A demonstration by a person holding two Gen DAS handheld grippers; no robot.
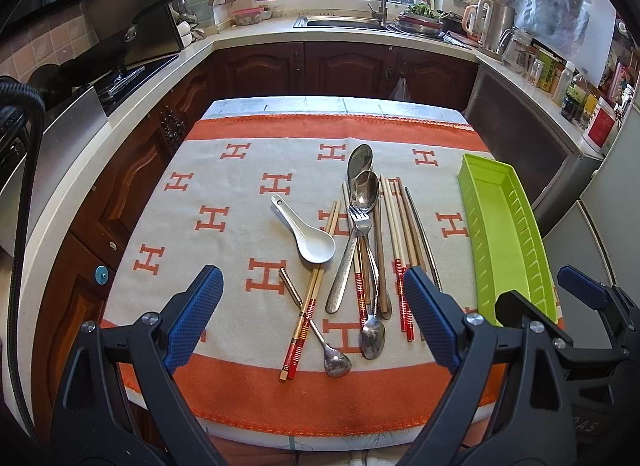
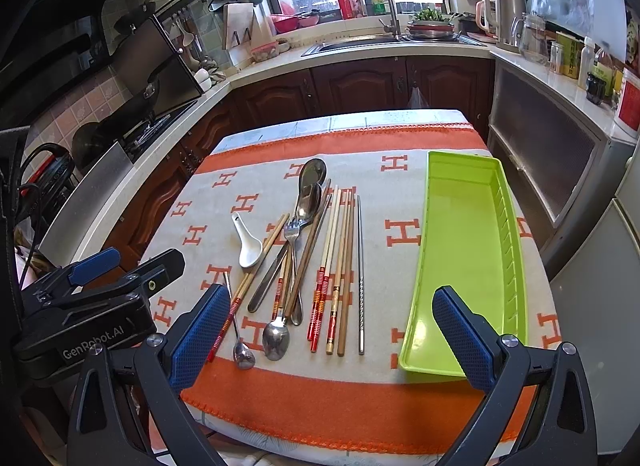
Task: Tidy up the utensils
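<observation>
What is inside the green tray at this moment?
Nothing: the green tray shows only its bare floor and slotted right wall. Its nearest corner is hidden behind the right tool's finger, so that part cannot be checked.

Left gripper (image 1: 314, 314) spread, utensils (image 1: 360, 250), green tray (image 1: 504, 234)

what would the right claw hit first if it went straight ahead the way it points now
Probably the metal chopstick lying between the wooden chopsticks and the green tray. The right claw is open and above the cloth, so depth is uncertain.
</observation>
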